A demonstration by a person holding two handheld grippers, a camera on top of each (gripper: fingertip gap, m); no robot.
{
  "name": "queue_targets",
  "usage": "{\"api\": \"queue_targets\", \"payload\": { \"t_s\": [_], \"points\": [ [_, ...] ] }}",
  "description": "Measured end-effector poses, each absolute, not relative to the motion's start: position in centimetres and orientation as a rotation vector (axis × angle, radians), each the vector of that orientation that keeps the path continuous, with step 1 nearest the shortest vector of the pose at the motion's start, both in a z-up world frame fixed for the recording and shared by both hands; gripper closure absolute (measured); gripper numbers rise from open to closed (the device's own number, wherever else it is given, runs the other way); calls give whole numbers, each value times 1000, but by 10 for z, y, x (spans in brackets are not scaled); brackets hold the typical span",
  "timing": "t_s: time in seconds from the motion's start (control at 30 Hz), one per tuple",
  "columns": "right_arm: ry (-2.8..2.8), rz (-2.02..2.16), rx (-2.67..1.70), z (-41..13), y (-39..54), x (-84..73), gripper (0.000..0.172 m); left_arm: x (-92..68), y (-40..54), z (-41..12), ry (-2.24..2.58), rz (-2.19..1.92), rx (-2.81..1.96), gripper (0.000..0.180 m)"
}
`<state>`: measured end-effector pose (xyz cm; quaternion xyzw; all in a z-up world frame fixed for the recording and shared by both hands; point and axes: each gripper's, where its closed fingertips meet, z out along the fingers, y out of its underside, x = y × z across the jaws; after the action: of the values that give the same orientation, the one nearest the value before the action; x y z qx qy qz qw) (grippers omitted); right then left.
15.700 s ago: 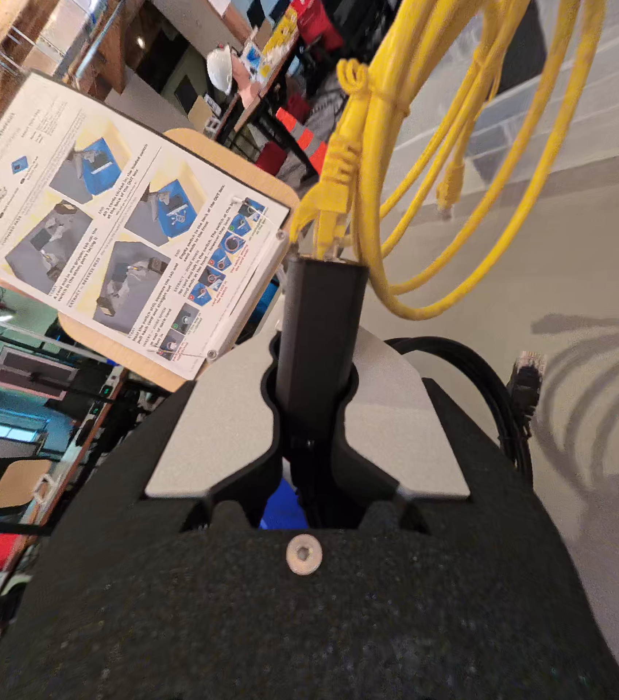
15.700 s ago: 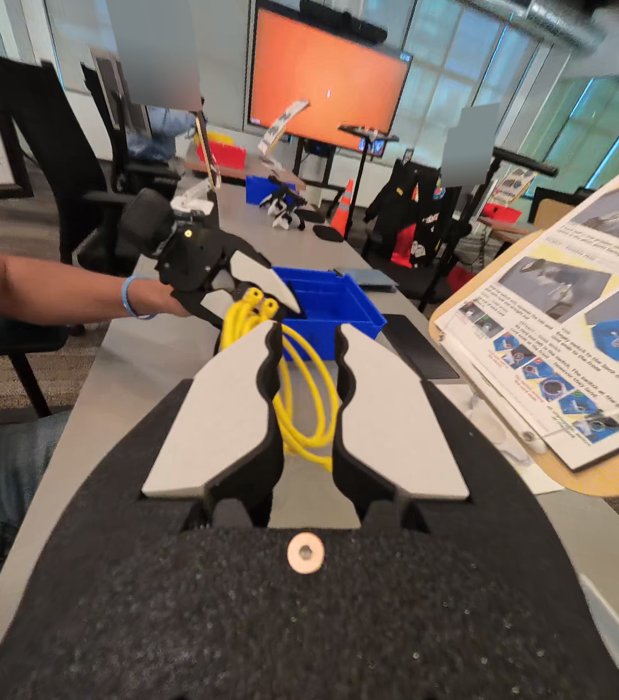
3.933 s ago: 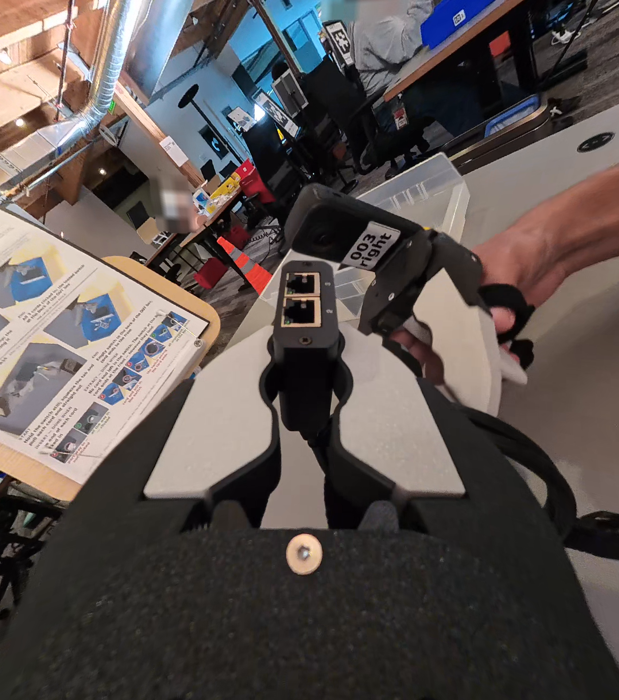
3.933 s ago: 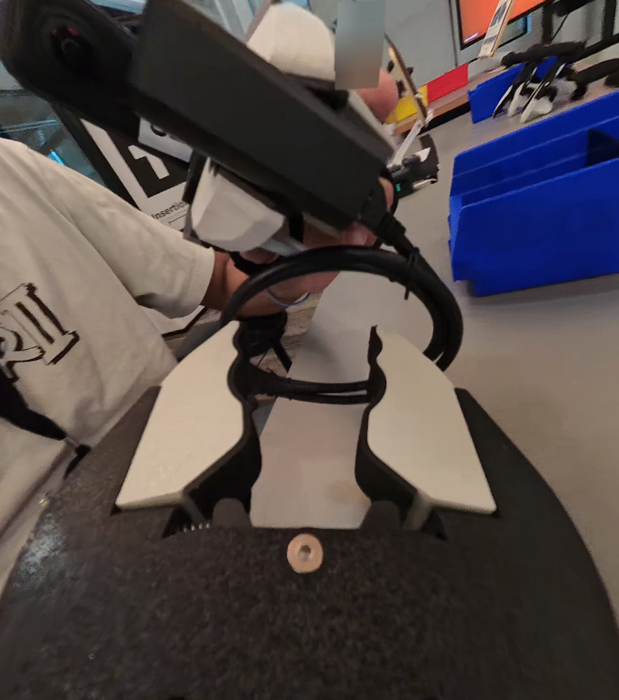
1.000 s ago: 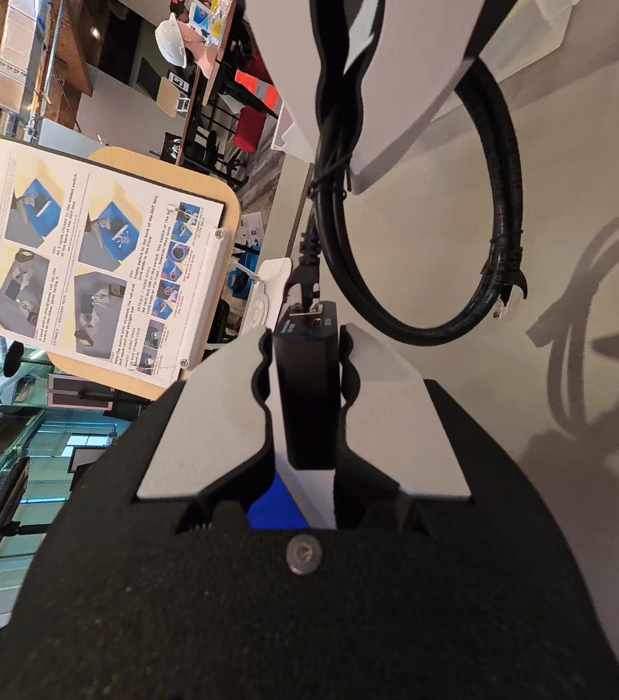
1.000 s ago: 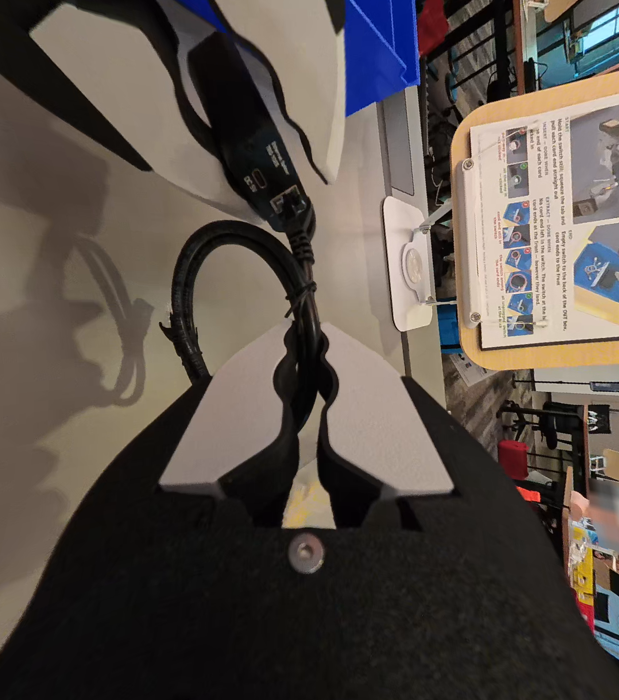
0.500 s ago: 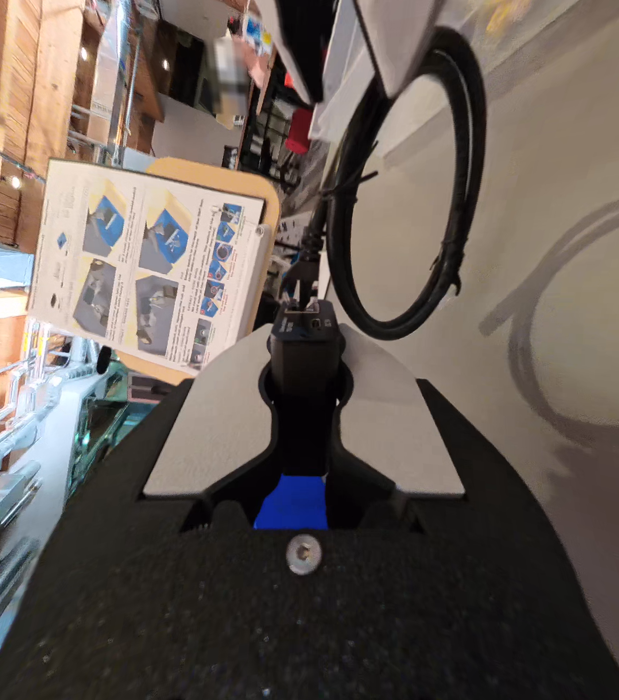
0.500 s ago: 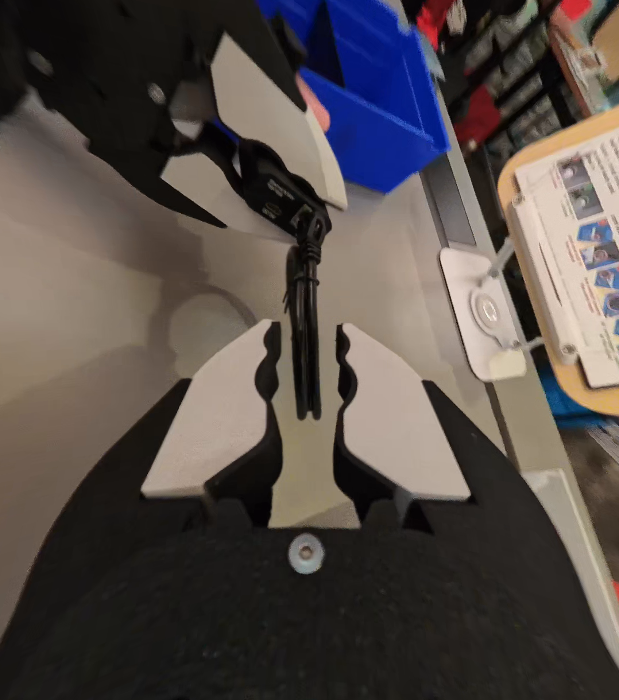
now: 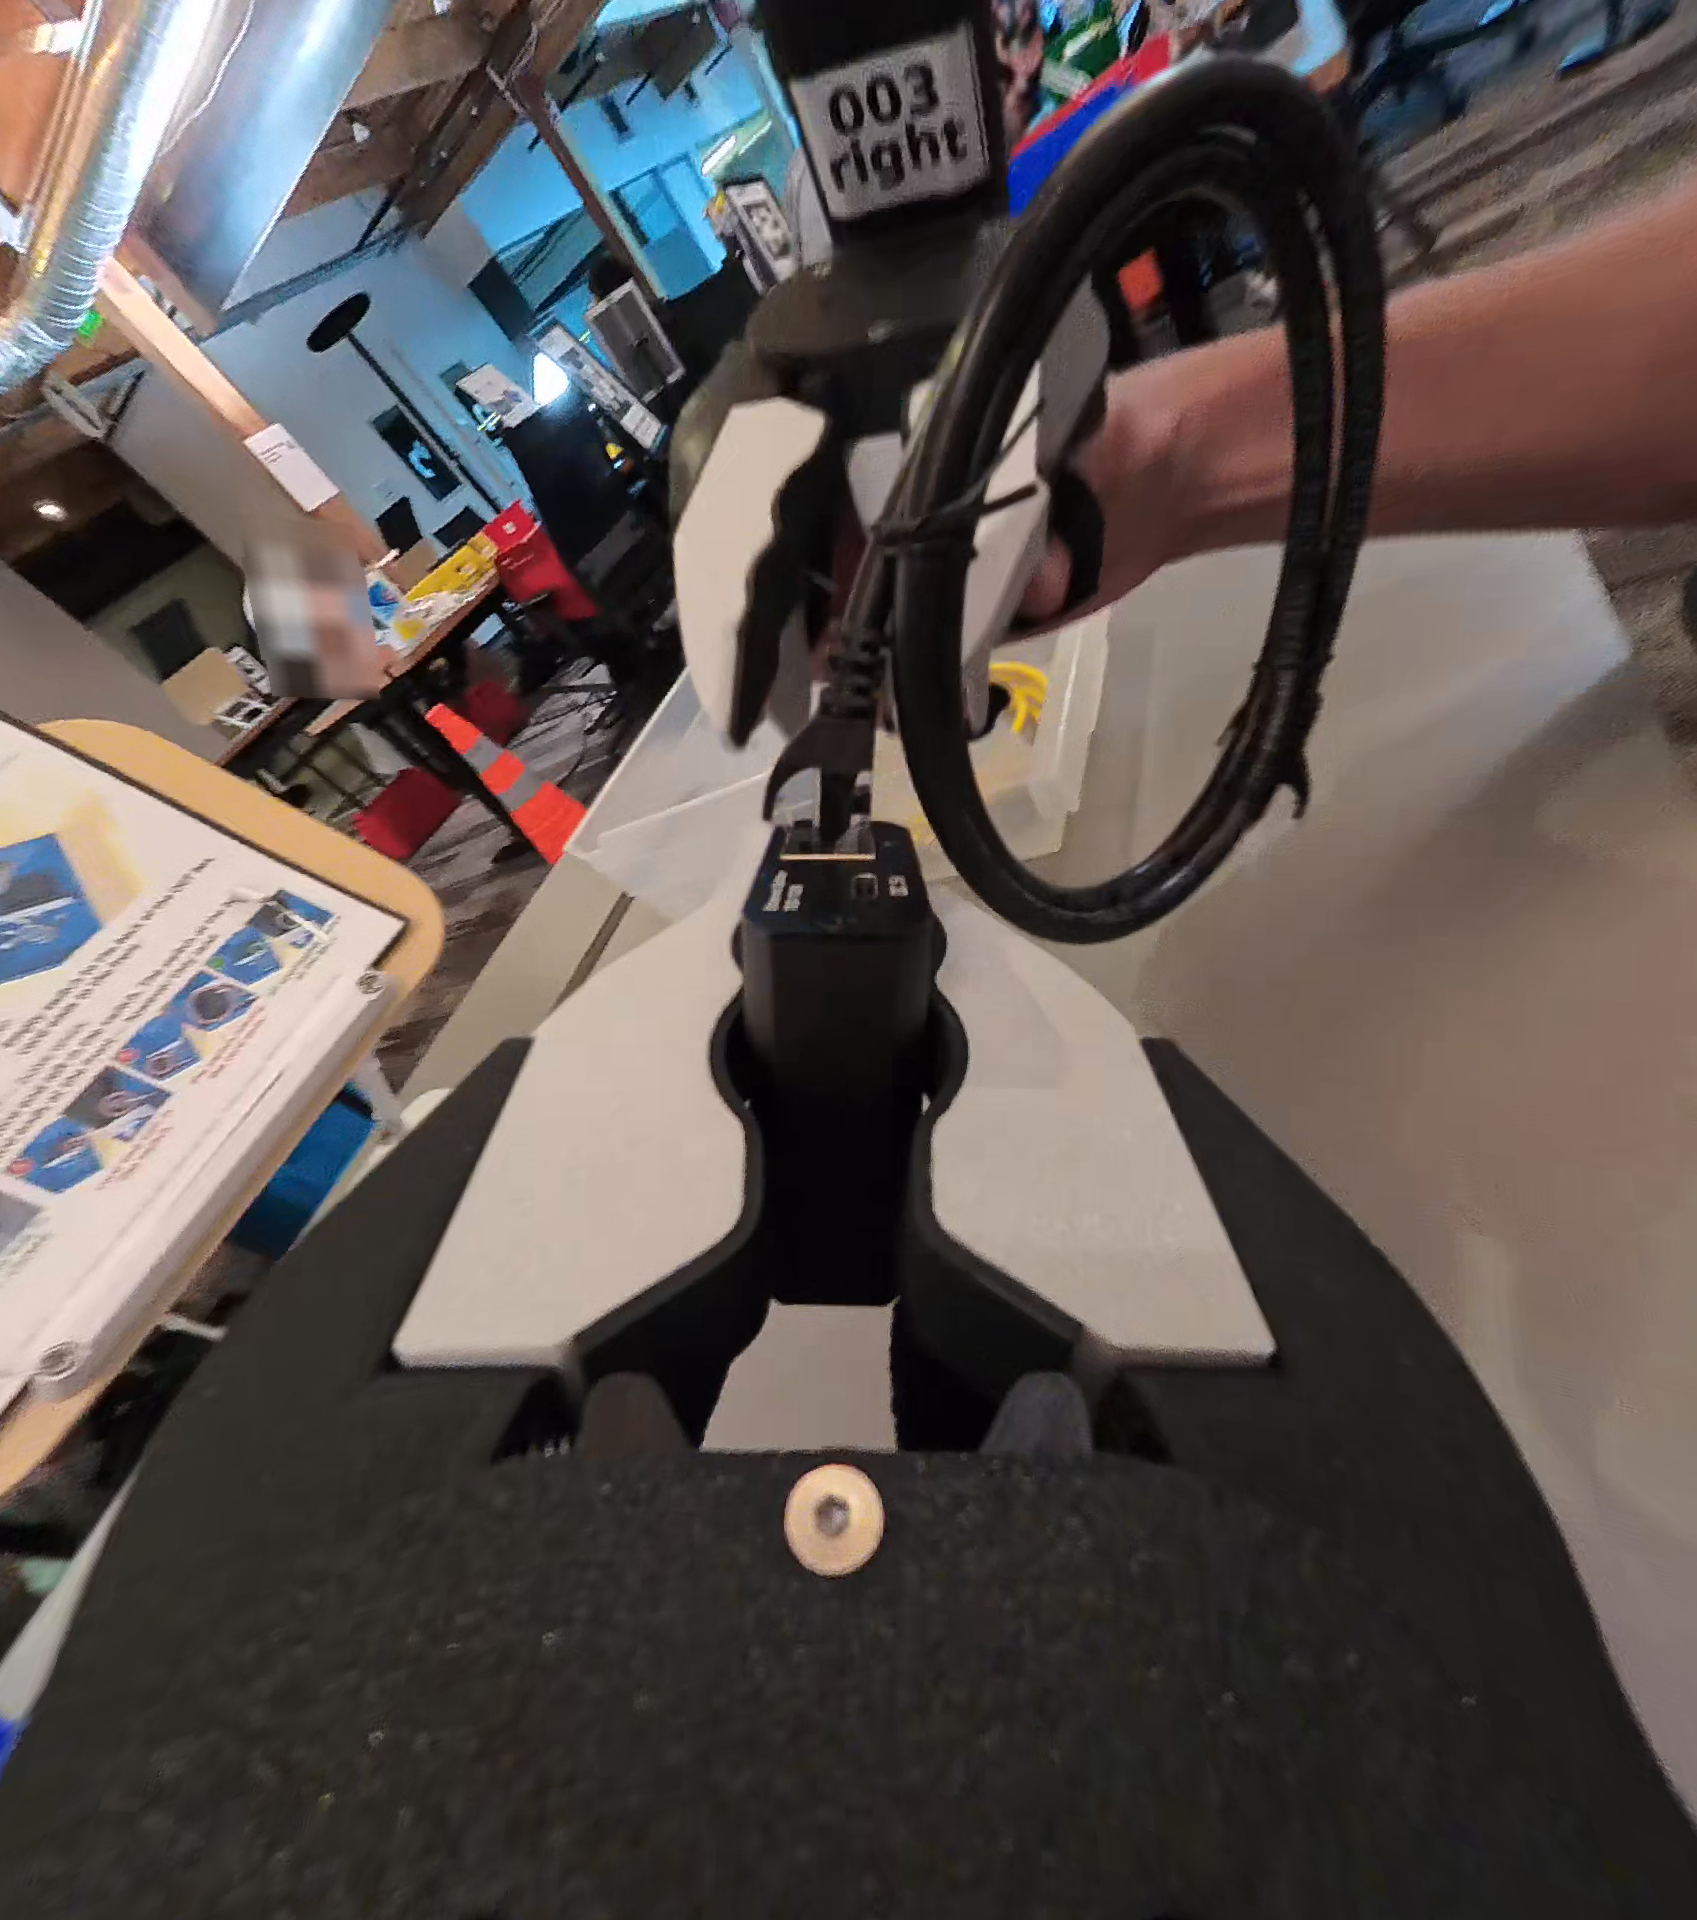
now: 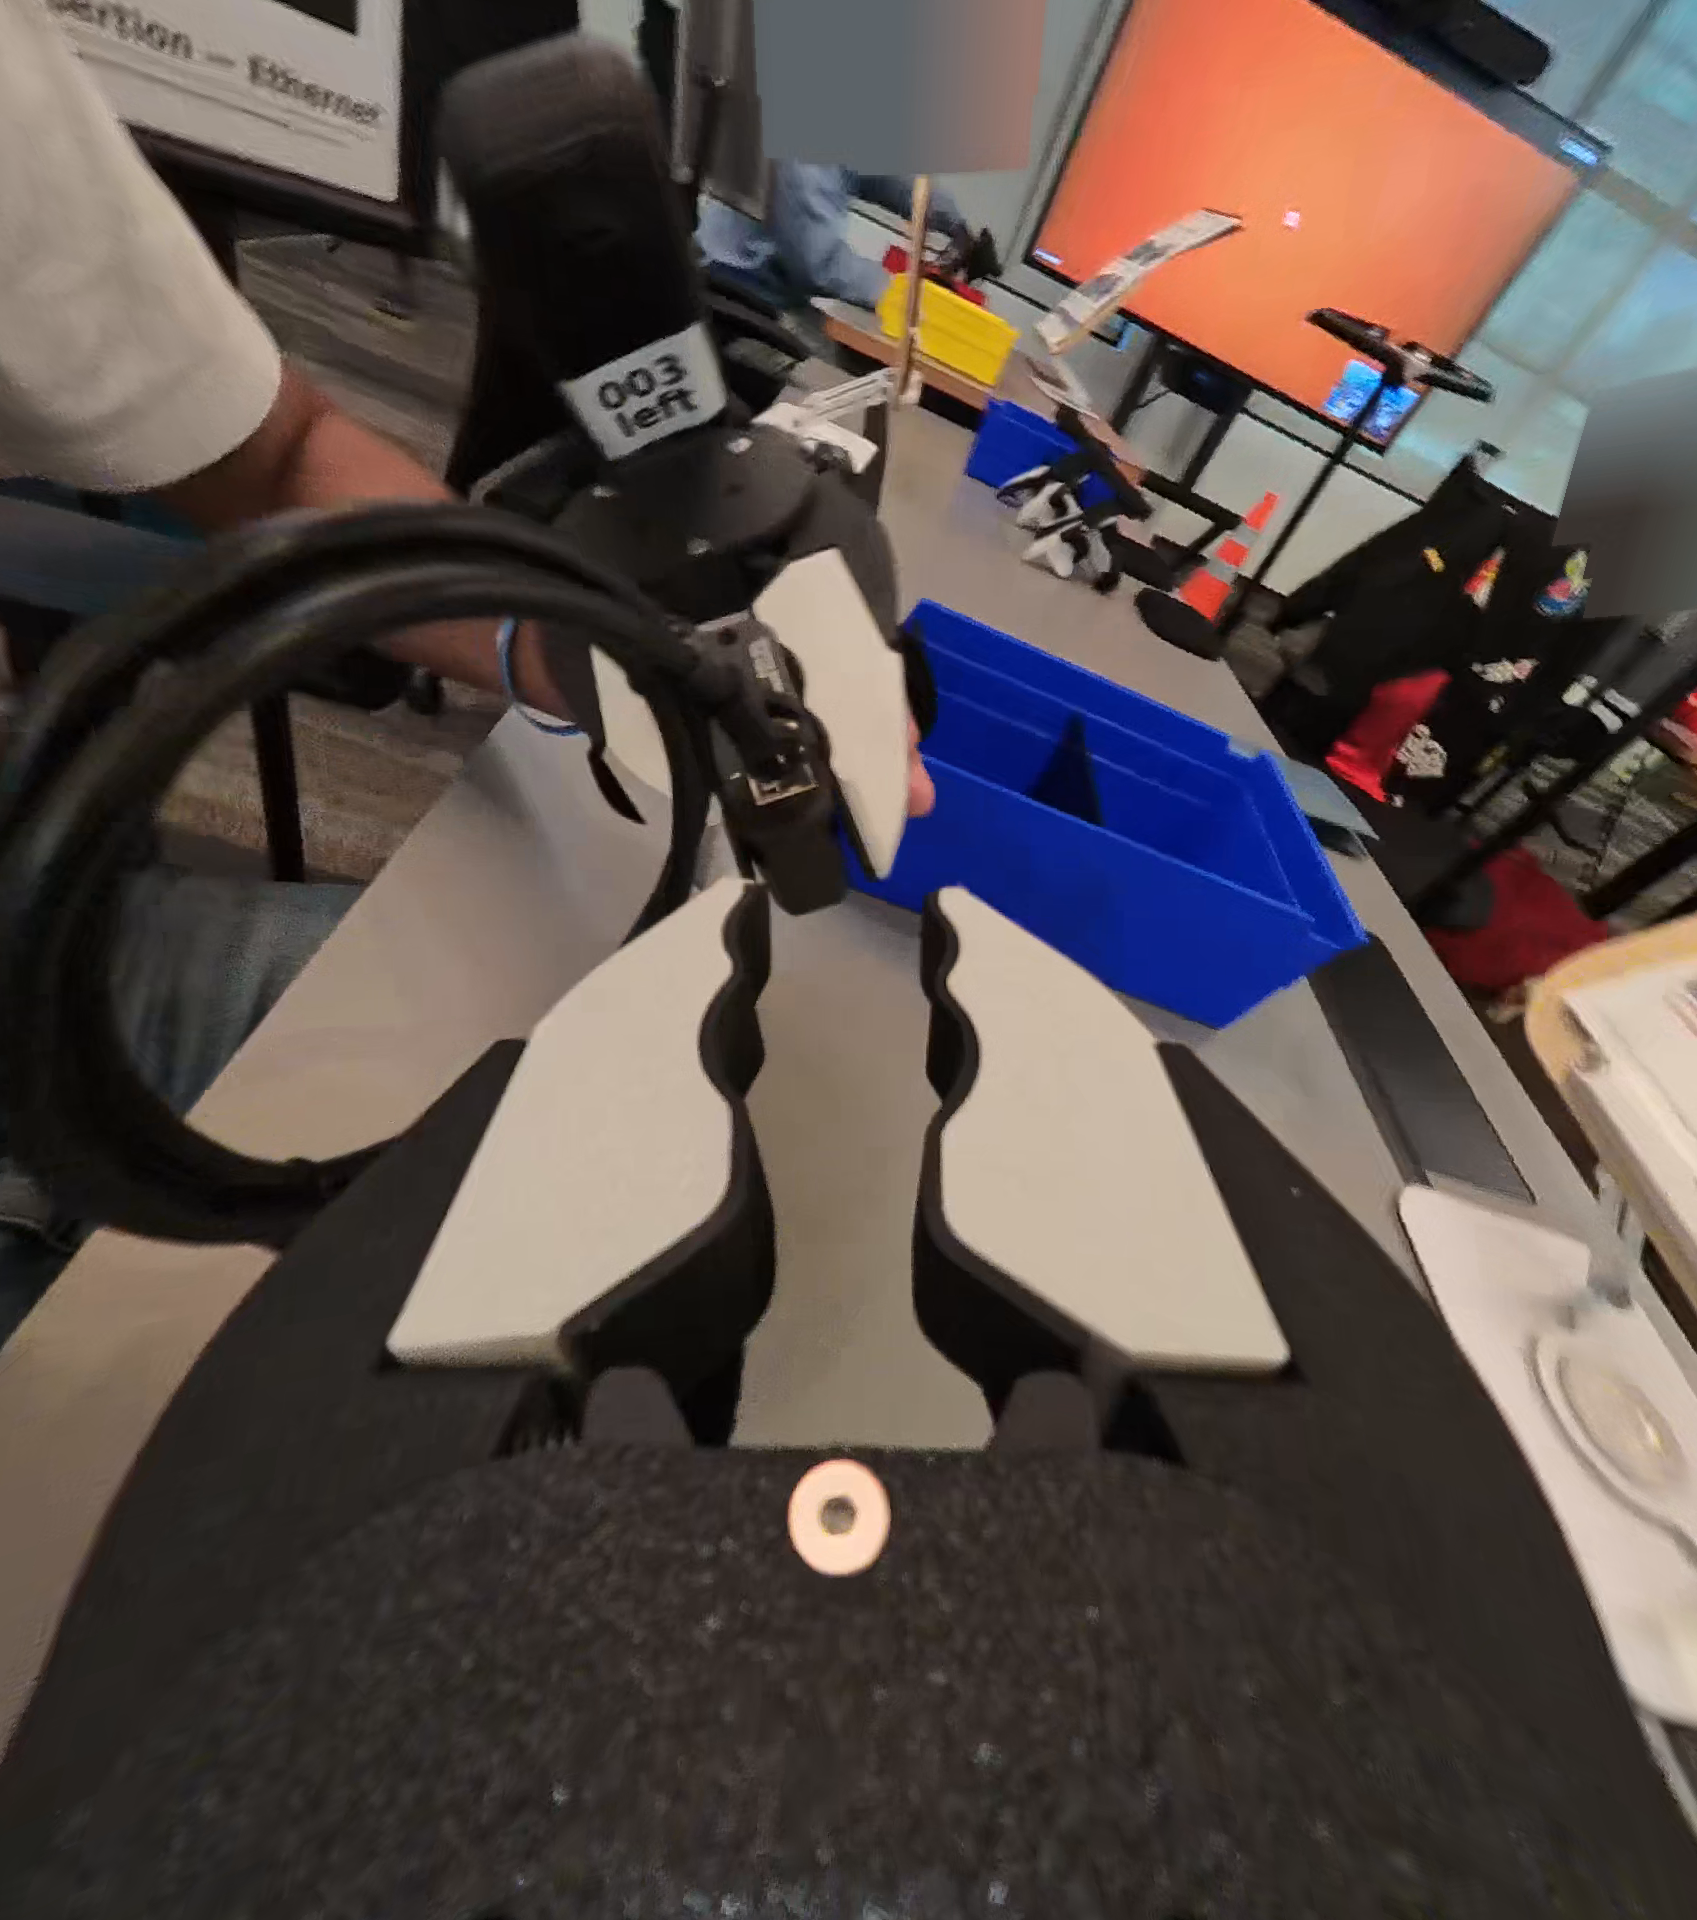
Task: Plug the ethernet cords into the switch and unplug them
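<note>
My left gripper (image 9: 833, 935) is shut on a black switch (image 9: 833, 987) and holds it upright above the table. A black ethernet cord (image 9: 1332, 468), tied in a coil, has one plug (image 9: 828, 748) in a port on the switch's top; its other end hangs free. My right gripper (image 10: 839, 904) is open with nothing between its fingers, just in front of the switch (image 10: 782, 821). The coil (image 10: 96, 727) hangs to its left. The left gripper (image 10: 802, 727) shows beyond it, and the right gripper (image 9: 865, 582) shows behind the cord in the left wrist view.
A blue bin (image 10: 1135, 831) stands on the grey table (image 10: 408, 987) behind the switch. A clear tub (image 9: 1062, 727) holds yellow cords (image 9: 1015, 686). An instruction board (image 9: 96, 987) on a white stand base (image 10: 1602, 1455) is at the table's edge. A person's arm (image 9: 1446, 416) reaches in. The tips of both grippers are at nearly the same place.
My right gripper, shut on the cord bundle a second ago, opened and drew back; the coil now hangs outside its fingers. The left gripper closed tighter on the switch and turned it upright.
</note>
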<state>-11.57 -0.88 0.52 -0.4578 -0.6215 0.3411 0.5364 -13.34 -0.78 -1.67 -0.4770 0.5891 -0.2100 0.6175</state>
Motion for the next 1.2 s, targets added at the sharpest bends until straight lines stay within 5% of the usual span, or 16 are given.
{"api": "queue_targets", "payload": {
  "t_s": [1.2],
  "points": [
    [-1484, 1144, -996, 8, -36, -150, 160, -122, -18, -29, 1407, -633, -1226, 155]
  ]
}}
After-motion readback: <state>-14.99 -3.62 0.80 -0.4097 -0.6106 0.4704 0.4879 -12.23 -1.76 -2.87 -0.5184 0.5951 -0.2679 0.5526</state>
